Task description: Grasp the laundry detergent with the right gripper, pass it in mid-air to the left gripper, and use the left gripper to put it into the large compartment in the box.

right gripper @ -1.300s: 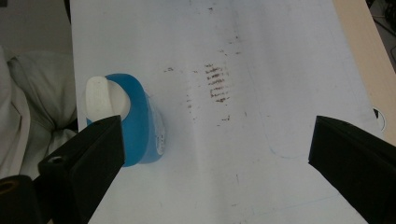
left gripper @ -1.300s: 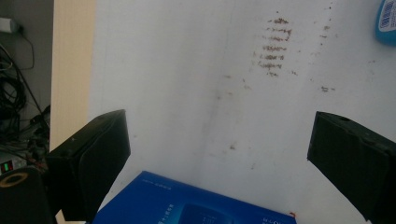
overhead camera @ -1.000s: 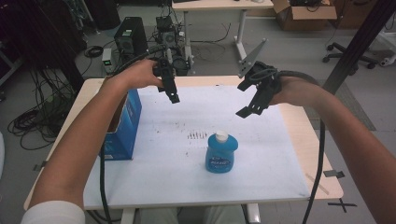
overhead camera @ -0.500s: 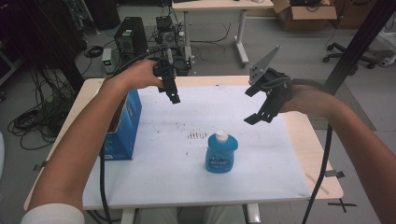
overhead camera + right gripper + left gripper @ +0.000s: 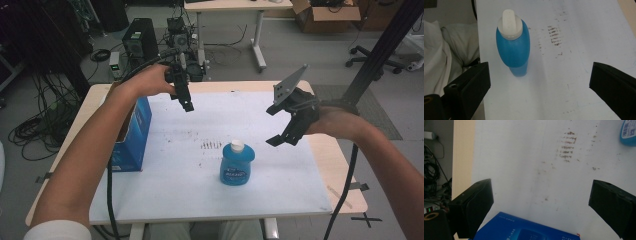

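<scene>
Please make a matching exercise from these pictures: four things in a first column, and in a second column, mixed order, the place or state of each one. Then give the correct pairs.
Column one:
1. blue bottle
2. blue box
3. left gripper
4. right gripper

Column two:
A. stands at the table's left edge
B. open, held in the air to the right of the bottle
C. upright near the middle of the white sheet, white cap on
D. open, held in the air above the box's far end

Pairs: 1-C, 2-A, 3-D, 4-B
</scene>
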Motion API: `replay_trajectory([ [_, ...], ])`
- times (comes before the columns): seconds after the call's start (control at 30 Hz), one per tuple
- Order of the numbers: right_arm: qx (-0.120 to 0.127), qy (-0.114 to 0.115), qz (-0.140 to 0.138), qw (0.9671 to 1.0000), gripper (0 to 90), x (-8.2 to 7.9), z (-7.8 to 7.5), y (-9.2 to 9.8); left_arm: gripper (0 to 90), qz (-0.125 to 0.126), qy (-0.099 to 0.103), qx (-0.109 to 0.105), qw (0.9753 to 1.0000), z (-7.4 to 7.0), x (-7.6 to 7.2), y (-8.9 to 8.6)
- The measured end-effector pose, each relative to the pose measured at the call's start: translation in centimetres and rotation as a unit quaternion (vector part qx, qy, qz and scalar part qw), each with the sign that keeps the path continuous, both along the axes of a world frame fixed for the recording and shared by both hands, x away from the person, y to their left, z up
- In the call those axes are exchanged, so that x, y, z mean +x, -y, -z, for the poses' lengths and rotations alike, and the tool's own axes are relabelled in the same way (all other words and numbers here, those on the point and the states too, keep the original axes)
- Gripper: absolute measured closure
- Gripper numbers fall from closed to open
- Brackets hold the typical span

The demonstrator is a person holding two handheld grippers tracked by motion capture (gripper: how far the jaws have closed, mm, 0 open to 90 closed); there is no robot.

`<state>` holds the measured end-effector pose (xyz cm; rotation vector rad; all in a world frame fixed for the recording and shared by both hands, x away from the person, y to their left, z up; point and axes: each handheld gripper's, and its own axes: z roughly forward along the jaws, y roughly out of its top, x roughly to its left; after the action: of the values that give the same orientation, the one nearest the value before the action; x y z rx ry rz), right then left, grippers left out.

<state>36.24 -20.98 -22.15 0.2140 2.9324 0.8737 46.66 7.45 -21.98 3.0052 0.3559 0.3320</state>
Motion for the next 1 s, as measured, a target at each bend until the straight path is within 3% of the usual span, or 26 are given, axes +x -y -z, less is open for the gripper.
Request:
replay_trajectory([
  [0.6,0.018,-0.004,-0.004,0.9998,2.7,-1.0,2.9,0.5,6.0,-0.001,0.001,0.001,1.0,-0.1,-0.2,-0.2],
  [1.0,0.046,-0.006,-0.014,0.9988,2.7,-1.3,4.5,0.8,6.0,-0.001,0.002,0.0,1.0,-0.2,-0.3,-0.1],
])
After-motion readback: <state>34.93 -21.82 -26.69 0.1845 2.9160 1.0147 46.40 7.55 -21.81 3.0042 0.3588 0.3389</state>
